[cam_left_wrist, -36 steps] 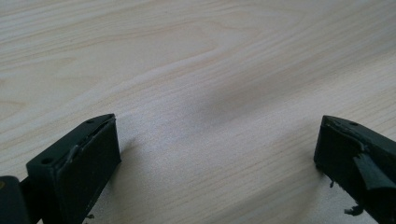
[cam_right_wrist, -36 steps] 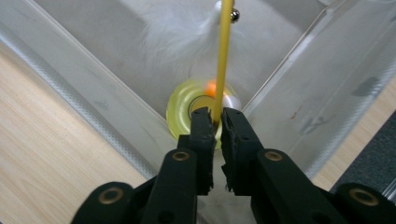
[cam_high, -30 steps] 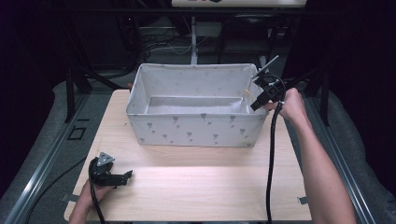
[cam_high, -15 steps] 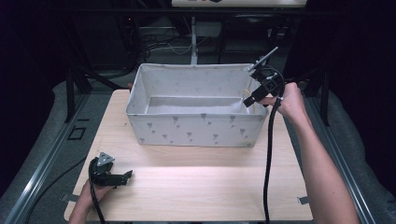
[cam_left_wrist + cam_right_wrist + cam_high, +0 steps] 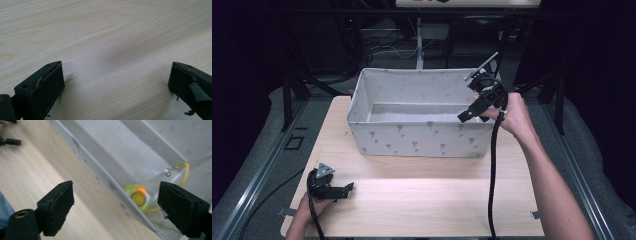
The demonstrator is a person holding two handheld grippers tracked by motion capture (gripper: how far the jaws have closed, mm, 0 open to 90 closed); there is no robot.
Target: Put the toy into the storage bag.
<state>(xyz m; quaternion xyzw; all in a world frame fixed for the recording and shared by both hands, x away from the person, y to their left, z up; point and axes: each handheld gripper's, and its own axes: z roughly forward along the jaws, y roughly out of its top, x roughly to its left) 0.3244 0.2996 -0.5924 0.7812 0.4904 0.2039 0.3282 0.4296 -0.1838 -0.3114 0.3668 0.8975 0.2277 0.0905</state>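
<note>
My right gripper [image 5: 465, 116] hangs over the right front corner of the grey fabric bin [image 5: 422, 135]. Its jaws have just been opening and now stand open [image 5: 116, 192], with nothing between the pads. Below them, inside the bin [image 5: 140, 147], lies a blurred round yellow-green toy [image 5: 137, 196] with an orange spot. A thin yellow cord [image 5: 185, 170] runs beside it along the bin wall. My left gripper [image 5: 348, 189] rests on the wooden table [image 5: 427, 200] at the front left. It is open [image 5: 116, 75] over bare wood.
The bin stands at the back middle of the table, patterned with small dark marks. A black cable [image 5: 492, 170] trails from my right gripper down across the table's right side. Dark metal frames and floor surround the table.
My right hand has moved left and risen, from beyond the bin's right rim to over its corner. Its jaws have spread apart. The left gripper has stayed put.
</note>
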